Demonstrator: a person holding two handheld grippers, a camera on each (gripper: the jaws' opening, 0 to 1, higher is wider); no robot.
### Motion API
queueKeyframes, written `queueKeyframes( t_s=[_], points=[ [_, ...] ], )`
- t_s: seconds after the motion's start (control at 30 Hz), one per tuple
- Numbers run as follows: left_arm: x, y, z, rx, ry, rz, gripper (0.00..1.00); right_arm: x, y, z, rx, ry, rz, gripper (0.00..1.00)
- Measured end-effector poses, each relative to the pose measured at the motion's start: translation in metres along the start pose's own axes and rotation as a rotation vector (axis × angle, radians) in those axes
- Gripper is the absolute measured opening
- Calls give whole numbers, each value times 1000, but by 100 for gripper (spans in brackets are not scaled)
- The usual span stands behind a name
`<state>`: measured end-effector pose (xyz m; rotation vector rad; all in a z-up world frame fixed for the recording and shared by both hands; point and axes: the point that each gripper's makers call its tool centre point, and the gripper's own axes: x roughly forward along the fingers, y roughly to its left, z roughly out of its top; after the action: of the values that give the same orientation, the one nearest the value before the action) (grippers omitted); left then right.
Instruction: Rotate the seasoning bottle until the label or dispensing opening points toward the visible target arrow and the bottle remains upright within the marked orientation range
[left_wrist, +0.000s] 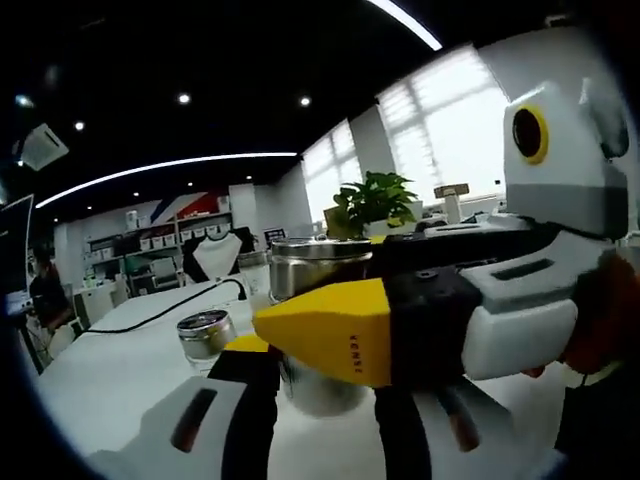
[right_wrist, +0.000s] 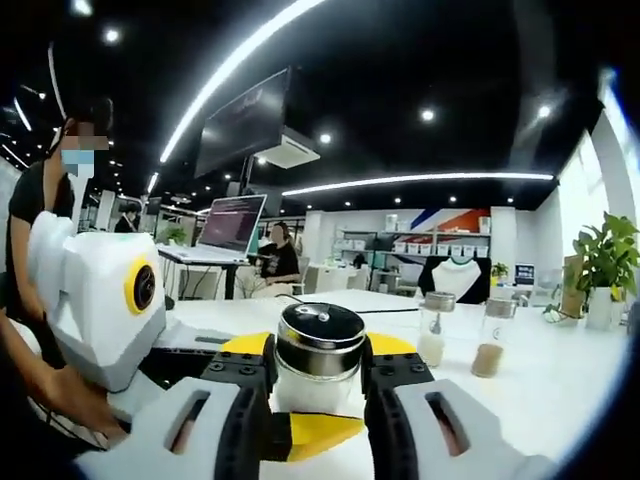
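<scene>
Right hand-held gripper (right_wrist: 318, 385) clamps unlabelled seasoning bottle (right_wrist: 319, 360).

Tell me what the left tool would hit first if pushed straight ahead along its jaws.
Probably the right tool, whose yellow tip crosses directly in front of the left tool, with the metal-capped seasoning bottle behind it. Depth is unclear, so which comes first is uncertain.

Right gripper view: the seasoning bottle (right_wrist: 319, 362) stands on the white table (right_wrist: 560, 390), between the right gripper (right_wrist: 318, 400) jaws. The left gripper (right_wrist: 110, 300) lies at 9 o'clock of it. Two glass jars (right_wrist: 438, 328) stand at 2 o'clock, beyond; a potted plant (right_wrist: 604, 270) farther at 3 o'clock.
</scene>
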<state>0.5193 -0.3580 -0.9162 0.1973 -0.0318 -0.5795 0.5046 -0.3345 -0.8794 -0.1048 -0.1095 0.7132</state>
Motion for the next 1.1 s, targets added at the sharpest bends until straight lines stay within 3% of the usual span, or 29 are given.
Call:
queueKeyframes(
  t_s=[0.17, 0.3, 0.4, 0.57, 0.7, 0.77, 0.87, 1.0, 1.1],
  points=[
    [0, -6, 1, -71, 5, -96, 37, -4, -2, 0, 13, 6, 45, 31],
    [-1, -14, 5, -74, -30, -190, 37, -9, -1, 2, -2, 15, 104, 31],
    [-7, -20, 9, -122, -47, -297, 37, -12, 6, 4, -20, 7, 194, 31],
    [-15, -29, 15, -124, -71, -405, 37, -22, 14, 10, -68, 10, 308, 31],
    [-22, -35, 22, -133, -100, -482, 37, -29, 20, 16, -56, -28, 389, 31],
    [-28, -40, 23, -144, -108, -539, 37, -34, 24, 18, -7, -41, 448, 31],
    [-28, -40, 23, -138, -108, -530, 37, -34, 21, 17, 4, -46, 445, 31],
    [-18, -31, 15, -54, -62, -411, 36, -27, 19, 11, -84, -29, 387, 31],
    [-15, -26, 17, -98, -64, -367, 36, -22, 15, 13, -55, -45, 336, 31]
  ],
)
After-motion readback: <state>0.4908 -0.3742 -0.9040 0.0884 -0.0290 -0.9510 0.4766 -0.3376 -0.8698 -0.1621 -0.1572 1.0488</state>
